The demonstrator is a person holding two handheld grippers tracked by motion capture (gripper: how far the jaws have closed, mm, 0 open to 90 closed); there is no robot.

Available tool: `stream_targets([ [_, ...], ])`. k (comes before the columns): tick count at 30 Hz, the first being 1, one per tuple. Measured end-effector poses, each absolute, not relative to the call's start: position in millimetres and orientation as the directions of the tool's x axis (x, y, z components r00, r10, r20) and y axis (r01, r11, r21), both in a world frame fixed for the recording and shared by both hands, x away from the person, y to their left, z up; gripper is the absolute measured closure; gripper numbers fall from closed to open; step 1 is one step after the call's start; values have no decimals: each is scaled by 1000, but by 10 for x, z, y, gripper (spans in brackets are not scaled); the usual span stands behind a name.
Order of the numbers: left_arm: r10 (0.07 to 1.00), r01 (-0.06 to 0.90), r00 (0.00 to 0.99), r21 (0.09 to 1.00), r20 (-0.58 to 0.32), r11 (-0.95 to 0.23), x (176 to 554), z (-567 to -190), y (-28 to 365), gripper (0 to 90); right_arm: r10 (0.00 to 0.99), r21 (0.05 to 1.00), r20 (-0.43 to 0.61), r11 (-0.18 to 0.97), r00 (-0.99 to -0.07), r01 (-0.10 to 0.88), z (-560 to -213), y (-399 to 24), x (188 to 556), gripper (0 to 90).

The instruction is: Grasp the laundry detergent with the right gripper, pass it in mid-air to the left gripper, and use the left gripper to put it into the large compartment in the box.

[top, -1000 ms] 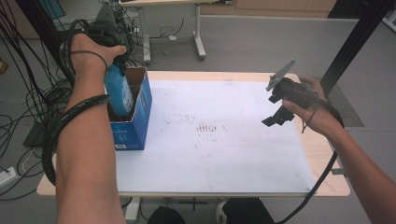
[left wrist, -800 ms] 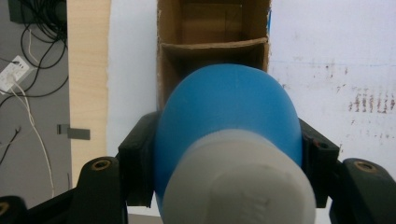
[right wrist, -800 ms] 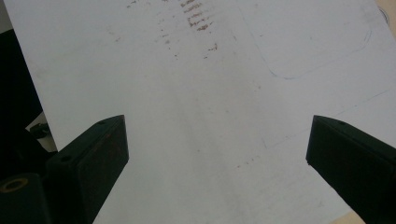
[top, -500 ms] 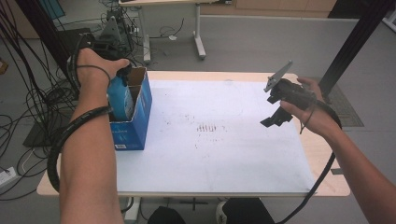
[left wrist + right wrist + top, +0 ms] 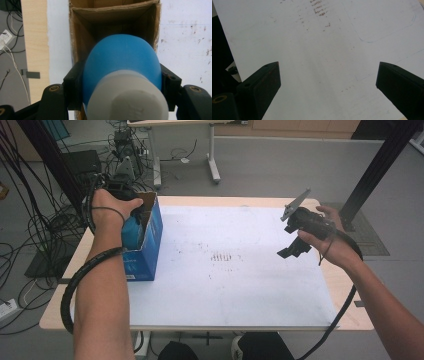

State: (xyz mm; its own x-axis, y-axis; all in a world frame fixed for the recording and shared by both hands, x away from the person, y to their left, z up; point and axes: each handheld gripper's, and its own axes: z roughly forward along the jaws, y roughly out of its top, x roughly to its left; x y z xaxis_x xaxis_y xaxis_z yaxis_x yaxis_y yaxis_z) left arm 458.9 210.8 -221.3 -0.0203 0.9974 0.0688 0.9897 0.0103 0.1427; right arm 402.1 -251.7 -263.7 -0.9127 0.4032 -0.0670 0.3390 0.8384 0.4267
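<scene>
The left gripper [image 5: 120, 100], pointing down at the worktop's [image 5: 240, 285] left edge, clamps a blue bottle [image 5: 121, 60] inside the cardboard box [image 5: 147, 240]. The right gripper [image 5: 328, 75] hovers wide open near the right edge.

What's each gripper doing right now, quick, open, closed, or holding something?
Left gripper: closed on the blue bottle, above the open cardboard box.
Right gripper: open, holding nothing.
</scene>
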Motion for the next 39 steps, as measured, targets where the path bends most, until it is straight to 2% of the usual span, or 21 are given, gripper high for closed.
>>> stream_targets([
  [23, 996, 996, 10, 88, 84, -17, 4669, -2722, 2155, 373, 422, 409, -45, 835, -905, 369, -2746, -2601, 4080, 57],
  [39, 997, 995, 5, 99, 77, -12, 4676, -2728, 2177, 371, 423, 403, -45, 837, -905, 371, -2744, -2596, 4103, 57],
])
